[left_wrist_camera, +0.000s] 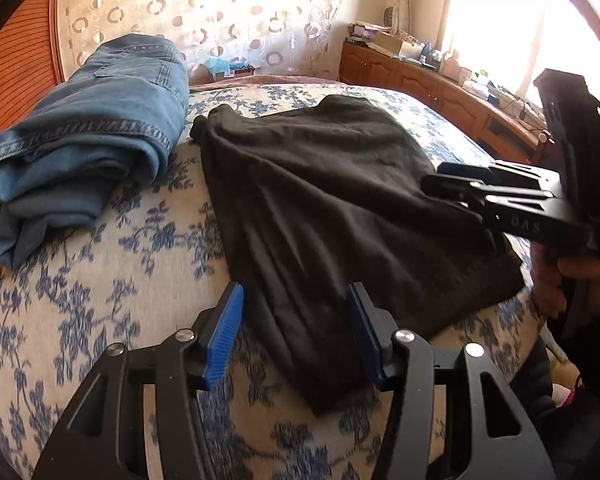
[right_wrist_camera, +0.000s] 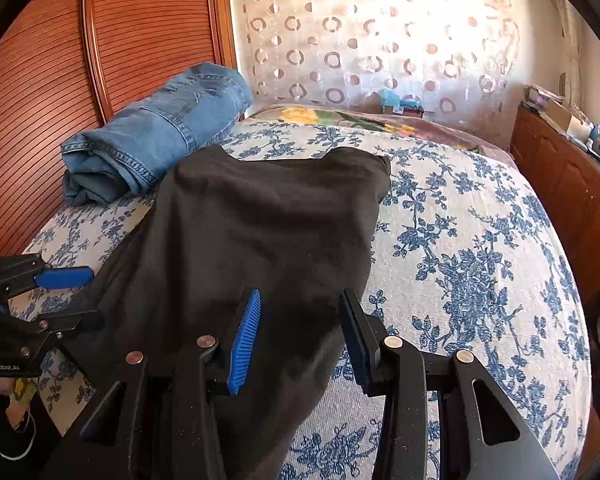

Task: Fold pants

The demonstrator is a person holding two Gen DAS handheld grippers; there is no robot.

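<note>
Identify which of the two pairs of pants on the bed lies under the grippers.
The black pants, spread across the floral bedspread. The blue jeans lie folded, farther back beside the wooden panel.

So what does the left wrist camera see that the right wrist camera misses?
Only the left wrist view shows the bright window, the long run of the wooden cabinet beneath it, and the right gripper from the side with the hand holding it.

Only the right wrist view shows the slatted wooden wardrobe door at full width and the yellow-flowered blanket.

Both show the black pants on the floral bedspread, the folded jeans and the circle-patterned curtain.
</note>
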